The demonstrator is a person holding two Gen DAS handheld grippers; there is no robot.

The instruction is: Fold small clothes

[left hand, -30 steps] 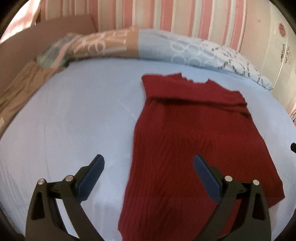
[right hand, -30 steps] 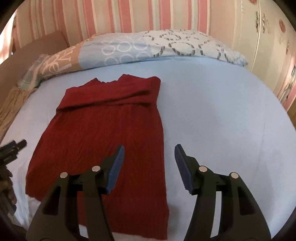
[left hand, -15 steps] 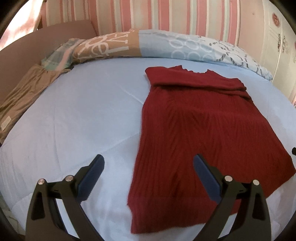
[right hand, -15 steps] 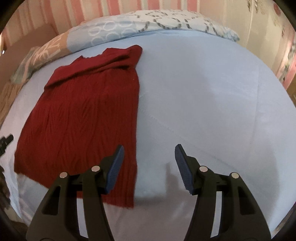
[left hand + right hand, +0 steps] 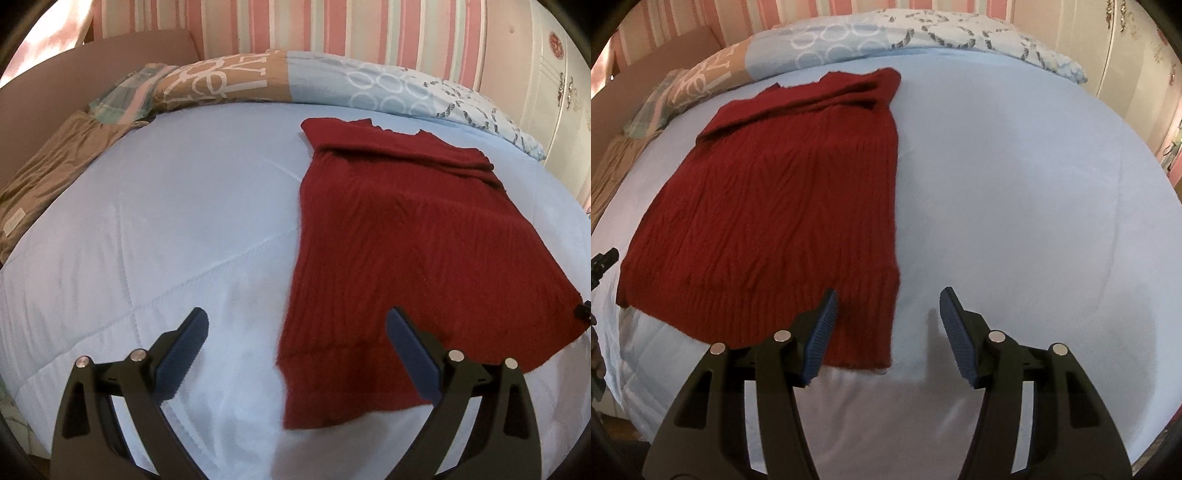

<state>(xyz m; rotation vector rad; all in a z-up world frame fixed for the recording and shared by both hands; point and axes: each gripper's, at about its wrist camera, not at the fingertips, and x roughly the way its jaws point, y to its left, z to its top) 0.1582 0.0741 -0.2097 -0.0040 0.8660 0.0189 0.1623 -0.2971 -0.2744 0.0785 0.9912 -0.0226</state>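
Note:
A dark red knitted sweater (image 5: 388,240) lies flat on the light blue bedcover (image 5: 166,221), neck toward the pillows and sleeves folded in. My left gripper (image 5: 295,321) hovers open over the hem's left corner, which lies between its fingers without touching the pads. In the right wrist view the sweater (image 5: 790,206) fills the left half. My right gripper (image 5: 888,299) hangs over the hem's right corner. Its jaws are closing, the corner lies below and between them, and the pads do not press on it.
Patterned pillows (image 5: 369,85) line the head of the bed under a striped wall. A brown cloth (image 5: 48,173) lies at the left edge. A white wardrobe (image 5: 554,92) stands to the right. The bedcover (image 5: 1015,184) runs bare to the sweater's right.
Both grippers have drawn back and down toward the near hem, so the sweater's lower corners now sit between their fingers. The right jaws have narrowed a little.

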